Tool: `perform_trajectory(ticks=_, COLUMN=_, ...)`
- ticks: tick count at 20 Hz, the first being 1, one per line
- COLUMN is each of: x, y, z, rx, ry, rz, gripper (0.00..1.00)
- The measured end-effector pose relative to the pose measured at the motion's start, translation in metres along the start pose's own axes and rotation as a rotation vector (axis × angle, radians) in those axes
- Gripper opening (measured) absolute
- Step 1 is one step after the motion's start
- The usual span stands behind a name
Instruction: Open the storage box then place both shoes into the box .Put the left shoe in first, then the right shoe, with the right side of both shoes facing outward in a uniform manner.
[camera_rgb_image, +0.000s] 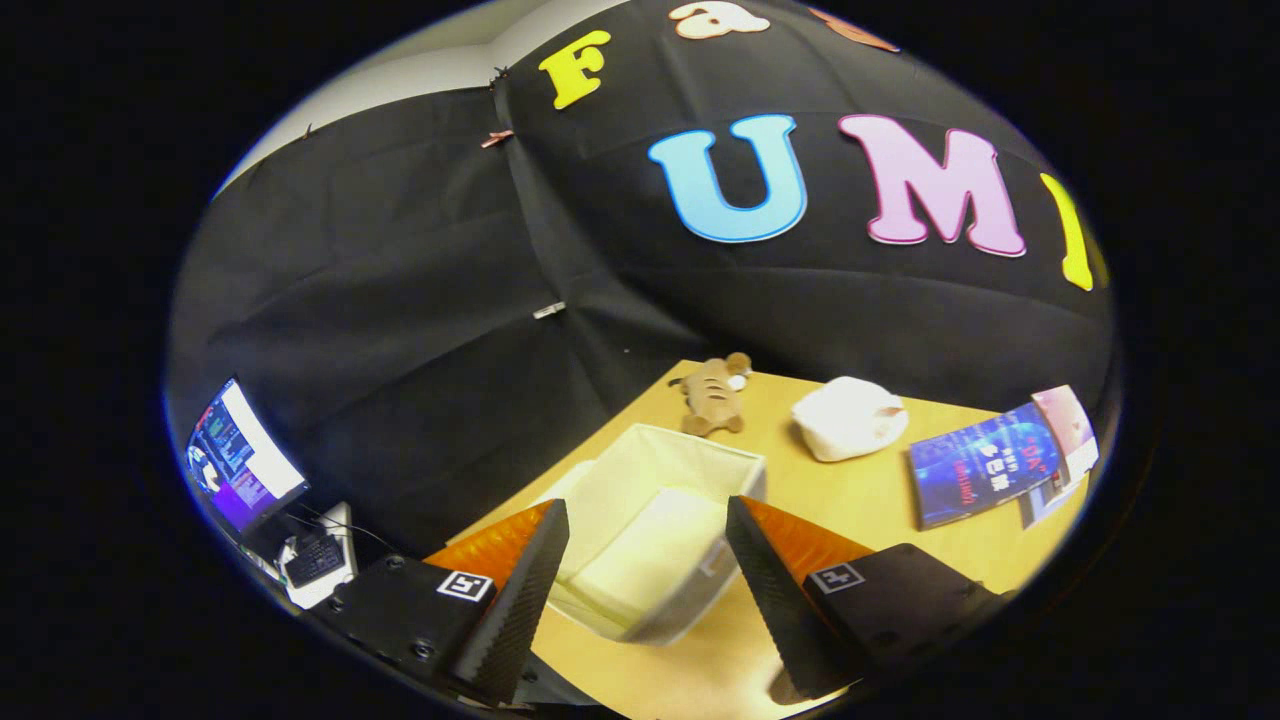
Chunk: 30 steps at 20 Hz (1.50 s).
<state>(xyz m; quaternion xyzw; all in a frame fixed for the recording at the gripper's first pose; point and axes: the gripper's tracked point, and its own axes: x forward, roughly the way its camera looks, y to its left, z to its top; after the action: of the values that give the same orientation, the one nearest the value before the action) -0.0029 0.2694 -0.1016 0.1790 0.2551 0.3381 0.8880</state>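
A cream fabric storage box (700, 462) stands on the wooden table (860, 500), its top open and its inside showing a pale bottom. My gripper (648, 518) hangs above the table with its fingers wide apart and nothing between them. The box lies between and just beyond the fingertips (553, 520). No shoe can be made out in the box from here.
Beyond the box lie a brown plush toy (713, 393) and a white bundled cloth (848, 417). To the right, a blue booklet (985, 462) rests near the table's edge. Off the table to the left stand a monitor (240, 460) and a keyboard (312, 556).
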Motion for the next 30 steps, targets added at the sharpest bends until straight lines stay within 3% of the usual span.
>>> perform_trajectory(ticks=6, x=-0.057, y=-0.082, z=-0.049, rx=-0.001, ry=0.041, rz=-0.189, gripper=0.98)
perform_trajectory(ticks=13, x=-0.093, y=-0.148, z=-0.154, rx=-0.031, ry=0.205, rz=-0.364, gripper=0.99)
perform_trajectory(ticks=17, x=-0.083, y=-0.178, z=-0.196, rx=-0.09, ry=0.282, rz=-0.429, gripper=0.98)
perform_trajectory(ticks=23, x=-0.035, y=-0.214, z=-0.227, rx=-0.108, ry=0.333, rz=-0.463, gripper=0.88)
perform_trajectory(ticks=30, x=0.009, y=-0.237, z=-0.238, rx=-0.047, ry=0.36, rz=-0.48, gripper=0.68)
